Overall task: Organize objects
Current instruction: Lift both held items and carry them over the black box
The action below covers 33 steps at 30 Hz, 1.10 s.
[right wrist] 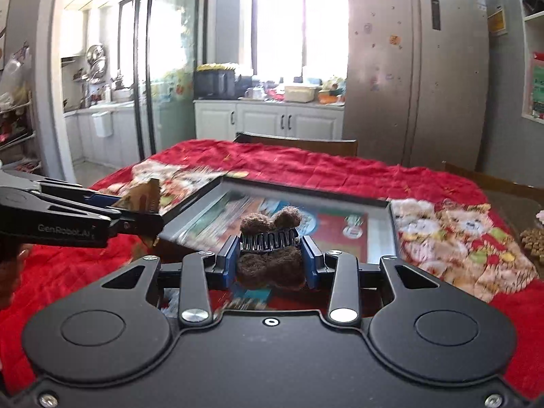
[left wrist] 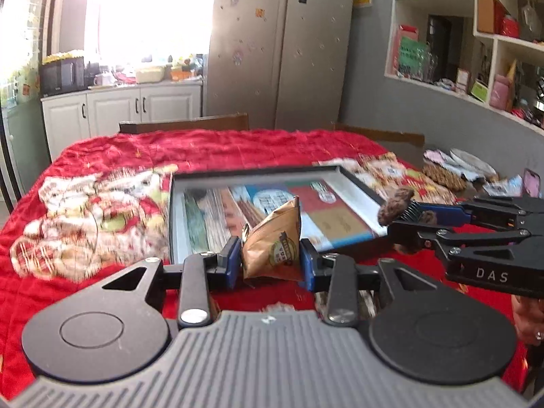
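Note:
My left gripper [left wrist: 271, 258] is shut on a small brown snack packet [left wrist: 273, 243], held above the red cloth just in front of a black-rimmed tray [left wrist: 251, 172] with a colourful printed floor. My right gripper [right wrist: 271, 256] is shut on a brown fuzzy hair claw clip [right wrist: 270, 238], held over the tray's near edge [right wrist: 387, 204]. The right gripper also shows in the left wrist view [left wrist: 404, 217] at the tray's right corner. The left gripper also shows in the right wrist view [right wrist: 142, 207] with the packet [right wrist: 141, 195], at the tray's left corner.
A red patterned cloth [left wrist: 102, 170] covers the table. At the table's right end lie a woven coaster [left wrist: 442, 175], a white plate [left wrist: 472, 161] and small packets [left wrist: 503, 185]. Wooden chair backs [left wrist: 183, 124] stand behind the table. A fridge [left wrist: 282, 44] and cabinets stand beyond.

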Each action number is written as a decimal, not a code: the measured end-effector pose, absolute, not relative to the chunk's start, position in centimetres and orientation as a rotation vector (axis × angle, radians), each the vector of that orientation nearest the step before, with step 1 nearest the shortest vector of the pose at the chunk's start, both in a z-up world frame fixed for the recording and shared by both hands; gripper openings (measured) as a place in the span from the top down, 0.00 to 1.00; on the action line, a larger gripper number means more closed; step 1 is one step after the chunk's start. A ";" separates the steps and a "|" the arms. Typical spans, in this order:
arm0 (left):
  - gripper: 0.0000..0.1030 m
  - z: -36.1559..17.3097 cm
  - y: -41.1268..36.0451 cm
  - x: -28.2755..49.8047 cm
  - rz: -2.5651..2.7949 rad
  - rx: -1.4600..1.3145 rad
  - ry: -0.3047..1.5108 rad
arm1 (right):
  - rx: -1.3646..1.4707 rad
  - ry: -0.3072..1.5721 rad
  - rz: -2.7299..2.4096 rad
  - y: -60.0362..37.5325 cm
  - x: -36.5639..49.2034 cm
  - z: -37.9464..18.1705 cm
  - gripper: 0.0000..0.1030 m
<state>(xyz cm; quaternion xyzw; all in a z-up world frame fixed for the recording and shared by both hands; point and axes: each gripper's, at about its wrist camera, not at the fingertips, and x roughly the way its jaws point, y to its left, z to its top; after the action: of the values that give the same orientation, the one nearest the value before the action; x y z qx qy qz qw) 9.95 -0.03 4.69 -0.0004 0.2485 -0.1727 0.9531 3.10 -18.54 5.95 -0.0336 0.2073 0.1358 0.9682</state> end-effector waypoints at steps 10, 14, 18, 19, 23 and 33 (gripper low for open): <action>0.61 6.4 -1.0 16.6 -0.293 0.000 0.469 | -0.049 0.414 0.207 -18.8 10.7 7.0 0.64; 0.60 6.3 -1.4 19.6 -0.268 -0.009 0.483 | -0.041 0.432 0.183 -18.7 14.1 6.7 0.64; 0.60 6.0 -1.8 22.3 -0.239 -0.015 0.505 | -0.023 0.454 0.160 -18.8 17.7 6.1 0.64; 0.60 5.9 -1.9 22.9 -0.235 -0.019 0.511 | -0.020 0.460 0.150 -18.8 18.6 5.9 0.64; 0.59 5.3 -2.3 25.1 -0.203 -0.027 0.525 | 0.001 0.485 0.130 -19.1 21.7 5.2 0.64; 0.58 2.5 -3.2 28.3 -0.219 -0.022 0.594 | 0.022 0.523 0.094 -20.1 25.7 2.6 0.64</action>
<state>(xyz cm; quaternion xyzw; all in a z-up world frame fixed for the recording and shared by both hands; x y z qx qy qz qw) 28.33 -3.19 2.45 -0.0108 0.2923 -0.1076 0.9502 25.74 -20.14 2.63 0.0106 0.2582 0.0467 0.9649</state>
